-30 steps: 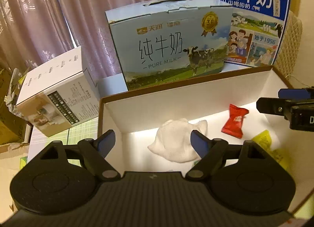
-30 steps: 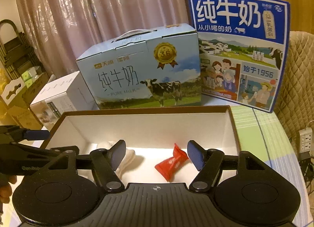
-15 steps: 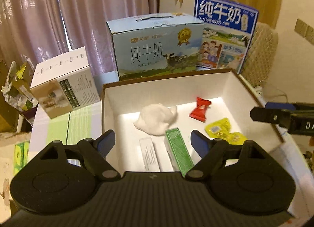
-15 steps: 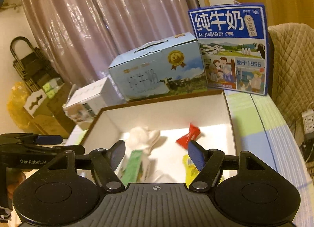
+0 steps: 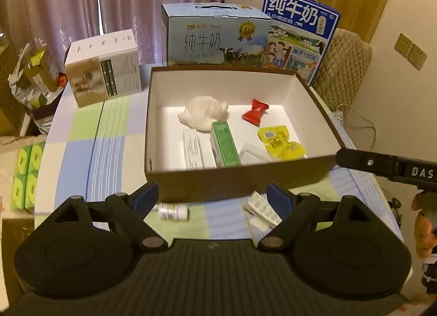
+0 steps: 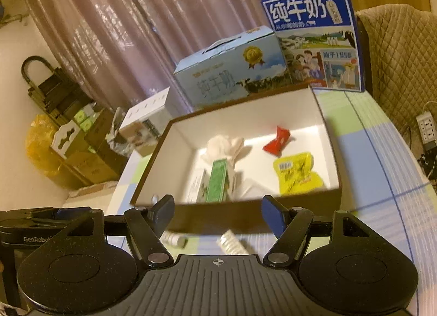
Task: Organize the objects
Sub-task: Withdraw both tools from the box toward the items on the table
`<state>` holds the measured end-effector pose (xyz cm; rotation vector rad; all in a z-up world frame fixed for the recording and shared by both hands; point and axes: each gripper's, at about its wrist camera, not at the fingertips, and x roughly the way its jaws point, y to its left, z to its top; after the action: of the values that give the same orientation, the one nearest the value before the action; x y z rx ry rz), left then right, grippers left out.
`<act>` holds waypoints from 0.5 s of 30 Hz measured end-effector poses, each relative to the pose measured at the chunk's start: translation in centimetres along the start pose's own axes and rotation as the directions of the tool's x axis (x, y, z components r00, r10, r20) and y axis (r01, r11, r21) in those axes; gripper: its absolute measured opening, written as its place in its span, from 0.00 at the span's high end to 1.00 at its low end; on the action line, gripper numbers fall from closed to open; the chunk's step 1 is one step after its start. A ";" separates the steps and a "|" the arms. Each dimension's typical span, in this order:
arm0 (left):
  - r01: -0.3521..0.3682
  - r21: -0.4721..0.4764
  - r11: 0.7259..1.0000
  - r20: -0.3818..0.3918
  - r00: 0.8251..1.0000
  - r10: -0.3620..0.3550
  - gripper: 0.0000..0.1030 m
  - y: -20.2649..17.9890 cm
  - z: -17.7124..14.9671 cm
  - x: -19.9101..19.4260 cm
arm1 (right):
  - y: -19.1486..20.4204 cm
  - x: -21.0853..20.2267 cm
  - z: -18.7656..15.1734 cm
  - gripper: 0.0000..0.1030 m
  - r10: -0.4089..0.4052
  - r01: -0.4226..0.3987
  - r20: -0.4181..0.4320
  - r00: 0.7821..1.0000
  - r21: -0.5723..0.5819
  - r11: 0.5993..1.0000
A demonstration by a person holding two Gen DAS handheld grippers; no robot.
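Your left gripper [image 5: 213,197] hangs w/ fingers spread wide, nothing between them; same for your right gripper [image 6: 218,213]. Both sit just short of the brown box [image 5: 240,176]. Inside it, ahead of you: white cloth [image 5: 203,115], red candy [image 5: 255,112], green carton [image 5: 225,144], yellow packet [image 5: 281,142]. Still outside, on the checked tablecloth [image 5: 90,152] betw. your fingers & the box wall: small white bottle [image 5: 173,211] by the left finger, pill blister [image 5: 260,208] by the right.

Both black hand-held grippers sit low in frame, empty: left hand-held gripper [image 5: 212,198] and right hand-held gripper [image 6: 218,213], blue-padded jaws spread wide.
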<state>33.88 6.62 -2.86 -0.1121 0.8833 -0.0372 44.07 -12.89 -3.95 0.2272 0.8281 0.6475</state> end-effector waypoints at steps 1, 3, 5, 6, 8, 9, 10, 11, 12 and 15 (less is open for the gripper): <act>0.002 -0.006 1.000 0.001 1.000 -0.002 0.18 -0.1 -0.6 -0.4 | 0.2 -0.1 -0.5 0.34 -0.003 0.003 -0.008 1.000 0.001 1.000; -0.008 -0.013 1.000 0.004 1.000 0.008 0.18 -0.4 -1.7 -0.8 | 0.3 -0.1 -1.5 0.34 0.002 -0.002 -0.024 1.000 0.010 1.000; -0.010 -0.026 1.000 0.006 1.000 0.010 0.17 -0.9 -2.7 -1.0 | 0.3 0.1 -2.5 0.34 0.010 -0.009 -0.044 0.999 0.025 1.000; -0.005 -0.035 0.999 0.003 1.000 0.005 0.17 -1.0 -3.1 -1.0 | 0.3 0.3 -3.0 0.34 0.014 -0.012 -0.059 0.998 0.032 0.999; -0.010 -0.054 0.998 -0.006 1.000 0.010 0.17 -1.4 -4.0 -0.9 | 0.3 0.6 -3.9 0.34 0.014 -0.011 -0.080 0.997 0.037 0.999; -0.018 -0.054 0.998 -0.008 1.000 0.018 0.17 -1.6 -4.4 -0.8 | 0.3 0.7 -4.5 0.34 0.014 -0.011 -0.090 0.996 0.036 0.999; -0.024 -0.058 0.998 -0.008 1.000 0.024 0.17 -1.7 -4.8 -0.8 | 0.3 0.8 -5.0 0.34 0.012 -0.009 -0.099 0.995 0.031 0.999; -0.029 -0.064 0.998 -0.009 1.000 0.028 0.17 -1.9 -5.1 -0.8 | 0.3 0.9 -5.3 0.34 0.009 -0.006 -0.104 0.995 0.028 1.000; -0.031 -0.072 0.997 -0.010 0.999 0.030 0.17 -1.9 -5.4 -0.7 | 0.3 1.0 -5.7 0.34 0.006 -0.003 -0.115 0.993 0.021 1.000; -0.039 -0.124 0.992 -0.013 0.999 0.037 0.17 -1.7 -6.2 -0.4 | 0.3 1.4 -6.2 0.34 -0.008 0.009 -0.126 0.992 0.011 1.000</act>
<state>28.88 4.44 -6.30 -0.2112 0.8978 0.0530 39.99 -12.14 -8.83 0.1942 0.9539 0.6540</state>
